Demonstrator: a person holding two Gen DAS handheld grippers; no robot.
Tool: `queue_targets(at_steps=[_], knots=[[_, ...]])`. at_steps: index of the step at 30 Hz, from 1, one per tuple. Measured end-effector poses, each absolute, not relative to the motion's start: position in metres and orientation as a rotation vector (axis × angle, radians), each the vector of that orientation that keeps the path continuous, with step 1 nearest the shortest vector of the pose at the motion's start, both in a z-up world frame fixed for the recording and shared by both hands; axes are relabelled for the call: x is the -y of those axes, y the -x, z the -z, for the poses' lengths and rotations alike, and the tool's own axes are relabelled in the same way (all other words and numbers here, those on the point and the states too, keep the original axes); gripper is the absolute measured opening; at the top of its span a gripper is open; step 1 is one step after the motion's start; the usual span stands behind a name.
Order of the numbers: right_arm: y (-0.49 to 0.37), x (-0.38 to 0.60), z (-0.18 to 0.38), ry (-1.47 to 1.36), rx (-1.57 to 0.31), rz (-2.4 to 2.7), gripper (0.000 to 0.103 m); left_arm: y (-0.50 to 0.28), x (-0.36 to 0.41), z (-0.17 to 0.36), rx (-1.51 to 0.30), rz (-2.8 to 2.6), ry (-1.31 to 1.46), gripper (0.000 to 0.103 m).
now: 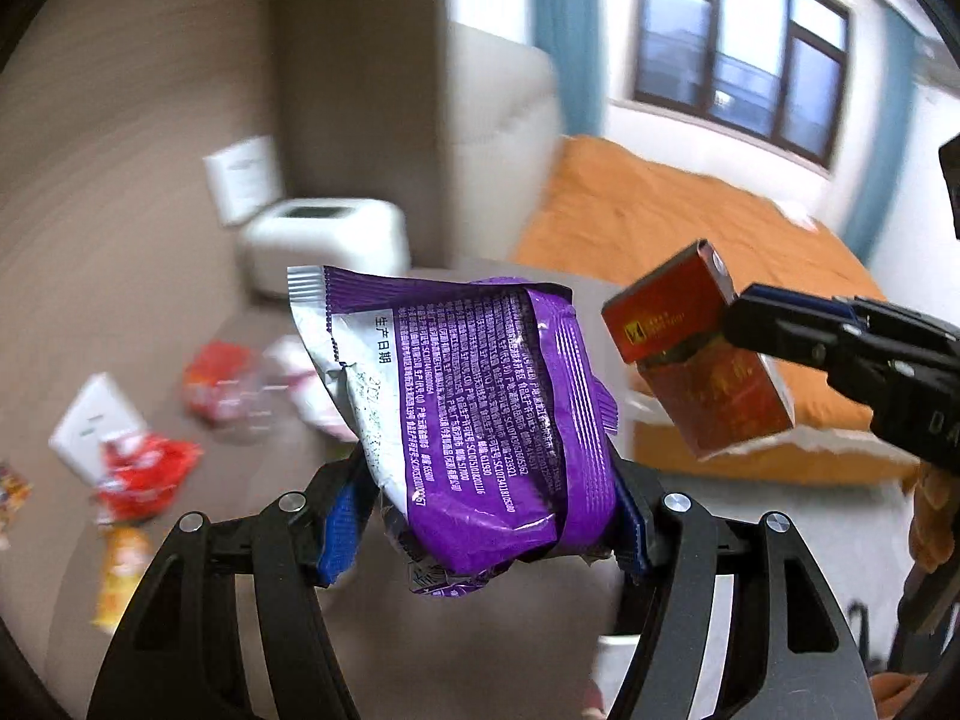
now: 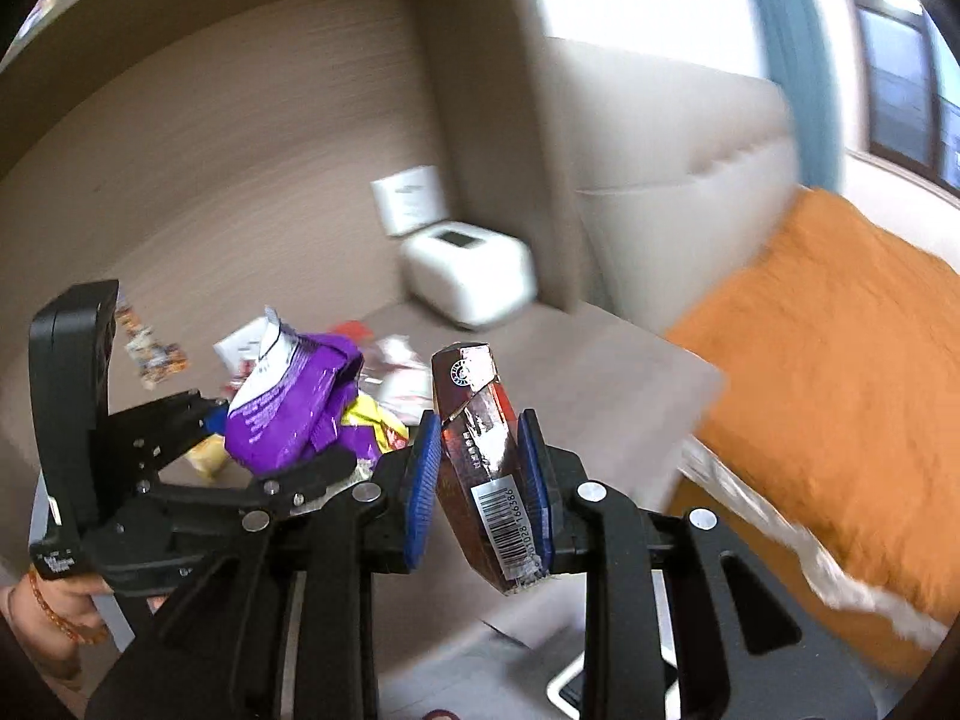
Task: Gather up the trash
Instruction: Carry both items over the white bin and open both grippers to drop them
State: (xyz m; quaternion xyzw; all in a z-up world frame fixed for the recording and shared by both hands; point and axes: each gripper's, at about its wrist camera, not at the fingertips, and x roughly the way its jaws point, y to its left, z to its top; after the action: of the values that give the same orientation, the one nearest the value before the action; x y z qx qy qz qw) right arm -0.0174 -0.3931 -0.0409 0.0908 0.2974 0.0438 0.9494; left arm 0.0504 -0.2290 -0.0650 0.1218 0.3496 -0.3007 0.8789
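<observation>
Left hand-held gripper is clamped on a purple snack wrapper, blue pads pinching its lower end, pkg held up in the air above the counter. Right hand-held gripper is clamped on a red-brown cigarette pack, lid flipped open (barcode side faces the cam), also lifted clear of the counter. So two pcs of trash are picked up but not yet dropped anywhere; no bin is recognisable in either view. Left to do, judging by the blurry counter behind: red wrappers, a yellow-orange packet, clear plastic and white scraps, approx. several items. A white appliance sits at the back, prob. not trash. Task looks early-to-mid.
</observation>
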Motion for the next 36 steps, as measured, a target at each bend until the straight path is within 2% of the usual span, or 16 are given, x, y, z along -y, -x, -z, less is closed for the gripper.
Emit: queue_targets(at_steps=[6,12,20,29,31,32,33,35,36], knots=[[0.051,0.447,0.075,-0.277,-0.679,0.062,0.028,-0.032,0.298,0.102,-0.799,0.789,-0.335,0.065],[0.072,0.481,0.125,-0.333,-0.774,0.173,0.028,-0.012,0.355,0.165,-0.918,0.914,-0.423,0.065],[0.071,0.52,0.245,-0.444,-0.921,0.242,0.028,-0.01,0.403,0.307,-1.144,0.961,-0.478,0.065],[0.055,0.541,0.418,-0.553,-1.053,0.264,0.028,-0.013,0.436,0.474,-1.316,0.933,-0.47,0.065],[0.052,0.543,0.449,-0.558,-1.079,0.263,0.029,-0.014,0.438,0.506,-1.345,0.927,-0.46,0.069],[0.05,0.544,0.468,-0.563,-1.105,0.251,0.036,-0.015,0.439,0.523,-1.36,0.922,-0.455,0.074],[0.048,0.545,0.484,-0.564,-1.125,0.251,0.063,-0.017,0.441,0.536,-1.373,0.912,-0.453,0.097],[0.048,0.547,0.505,-0.555,-1.142,0.269,0.093,-0.014,0.441,0.559,-1.38,0.885,-0.455,0.098],[0.048,0.547,0.514,-0.544,-1.156,0.272,0.093,-0.013,0.442,0.566,-1.381,0.879,-0.465,0.098]])
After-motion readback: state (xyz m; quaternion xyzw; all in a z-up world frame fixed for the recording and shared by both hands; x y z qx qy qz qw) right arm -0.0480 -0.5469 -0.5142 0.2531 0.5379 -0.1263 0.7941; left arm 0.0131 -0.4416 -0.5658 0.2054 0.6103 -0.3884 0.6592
